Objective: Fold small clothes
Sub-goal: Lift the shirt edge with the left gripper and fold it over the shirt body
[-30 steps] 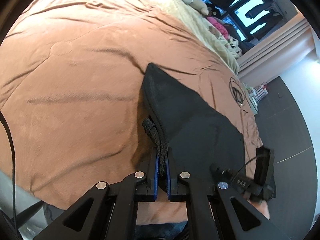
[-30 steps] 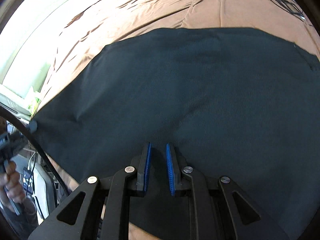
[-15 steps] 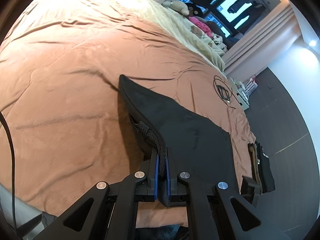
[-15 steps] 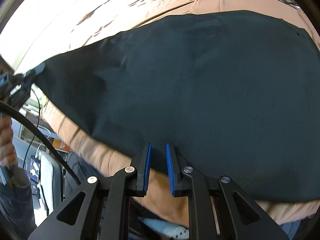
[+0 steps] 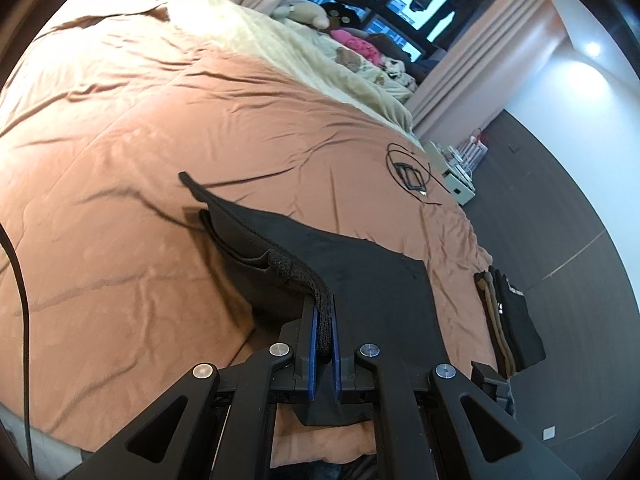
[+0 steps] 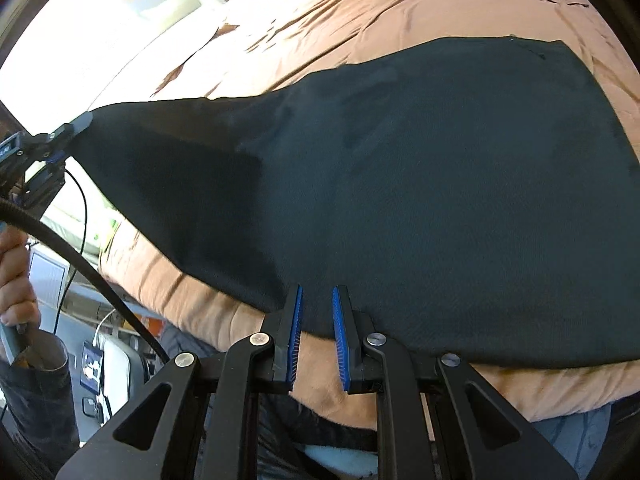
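A black garment (image 5: 360, 272) lies spread on the brown bedcover (image 5: 140, 140). My left gripper (image 5: 323, 316) is shut on its thick ribbed edge and holds that end lifted off the bed, so the cloth sags in a fold beneath. The right wrist view shows the same garment (image 6: 420, 200) stretched out flat, with the left gripper (image 6: 70, 130) pinching its far left corner. My right gripper (image 6: 318, 300) hovers at the garment's near edge with a narrow gap between its blue pads (image 6: 297, 320). No cloth is pinched between them.
A stack of folded dark and tan clothes (image 5: 508, 320) sits at the bed's right edge. A coiled black cable with a small device (image 5: 412, 174) lies further back. A cream blanket and plush toys (image 5: 320, 16) line the far side. A person's hand (image 6: 16, 280) holds the left gripper's handle.
The left gripper has risen and lifted the garment's edge off the bed. The right gripper has slid back from over the cloth to its near edge.
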